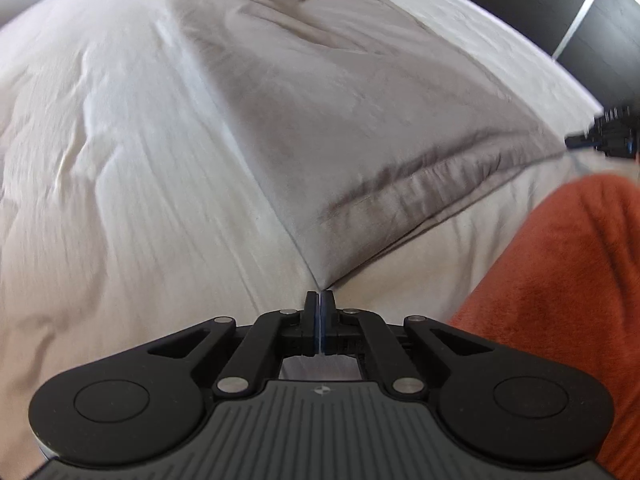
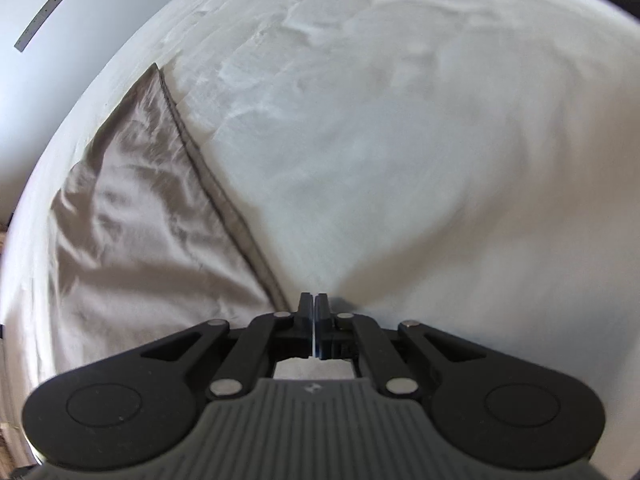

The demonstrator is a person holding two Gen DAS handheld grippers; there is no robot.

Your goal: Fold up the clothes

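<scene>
A grey cloth [image 1: 344,112] lies flat and folded on the white bed [image 1: 120,184]. My left gripper [image 1: 320,298] is shut, its tips right at the cloth's near corner; whether cloth is pinched between them I cannot tell. My right gripper [image 2: 313,300] is shut with its tips just right of the cloth's hemmed edge [image 2: 224,200], over the white sheet [image 2: 400,160]. The grey cloth fills the left of the right wrist view [image 2: 140,220]. The right gripper also shows at the far right of the left wrist view [image 1: 600,136].
An orange-red fabric [image 1: 560,300] sits at the right, close to my left gripper. A dark panel with white stripes [image 1: 560,8] stands beyond the bed's far right edge. A pale wall [image 2: 60,60] is past the bed's left edge.
</scene>
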